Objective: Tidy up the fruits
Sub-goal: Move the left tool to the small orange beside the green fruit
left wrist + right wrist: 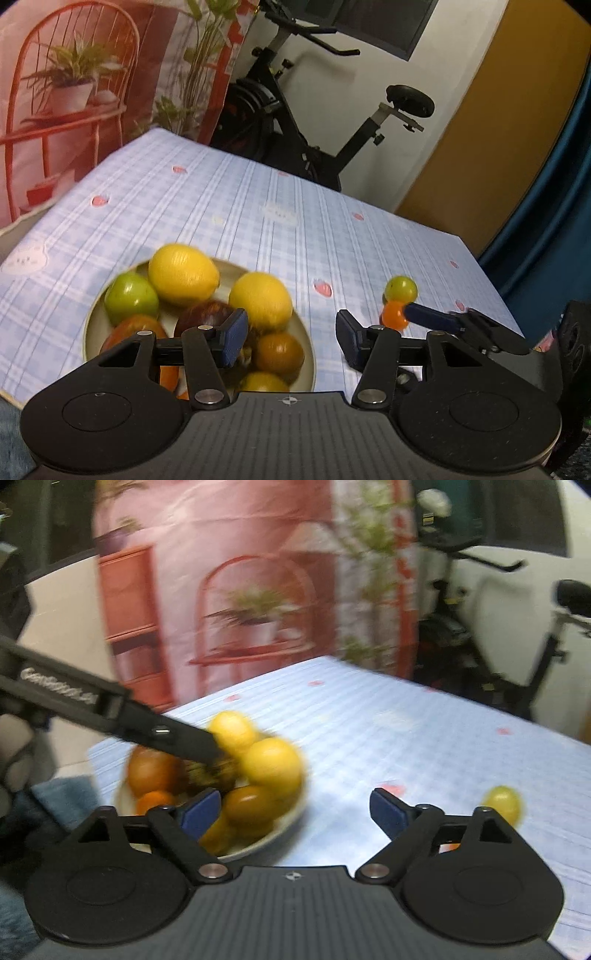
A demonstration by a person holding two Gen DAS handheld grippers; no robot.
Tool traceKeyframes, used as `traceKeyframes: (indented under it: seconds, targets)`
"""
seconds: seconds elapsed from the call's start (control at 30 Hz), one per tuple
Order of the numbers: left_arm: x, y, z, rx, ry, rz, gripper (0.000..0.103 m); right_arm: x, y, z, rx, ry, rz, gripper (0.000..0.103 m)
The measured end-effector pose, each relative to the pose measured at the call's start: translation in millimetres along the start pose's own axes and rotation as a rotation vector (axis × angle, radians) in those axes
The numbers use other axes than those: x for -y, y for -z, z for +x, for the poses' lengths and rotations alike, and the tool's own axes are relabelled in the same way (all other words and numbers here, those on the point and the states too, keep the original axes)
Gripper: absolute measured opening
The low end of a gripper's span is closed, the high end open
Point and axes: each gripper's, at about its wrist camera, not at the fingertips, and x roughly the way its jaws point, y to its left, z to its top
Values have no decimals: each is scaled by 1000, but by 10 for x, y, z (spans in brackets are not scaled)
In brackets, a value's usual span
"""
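A pale bowl [87,328] on the checked tablecloth holds two lemons [183,275], a green fruit [131,297] and several brown and orange fruits. My left gripper [291,339] hovers open over the bowl's right rim, with nothing between its pads. To the right, a small green fruit [400,288] and a small orange fruit [394,315] lie on the cloth. My right gripper [295,812] stands wide open and empty, between the bowl [284,829] and the small green fruit [504,805]. One of its fingers [430,316] reaches right up to the orange fruit.
The table [229,192] ends close behind and to the right. An exercise bike [295,122] stands beyond the far edge, and a pink printed backdrop [74,92] hangs at the left. A blue curtain [554,221] is at the right.
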Motion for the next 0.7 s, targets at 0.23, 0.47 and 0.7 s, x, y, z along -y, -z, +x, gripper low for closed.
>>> traceKeyframes:
  seconds: [0.23, 0.47, 0.7]
  targets:
    - [189, -106, 216, 18, 8, 24, 61, 298, -2, 14, -35, 173, 17, 93]
    - [404, -131, 457, 0, 27, 68, 61, 548, 60, 2, -52, 188, 48, 95]
    - [535, -129, 625, -30, 16, 110, 61, 751, 113, -76, -29, 180, 102, 96]
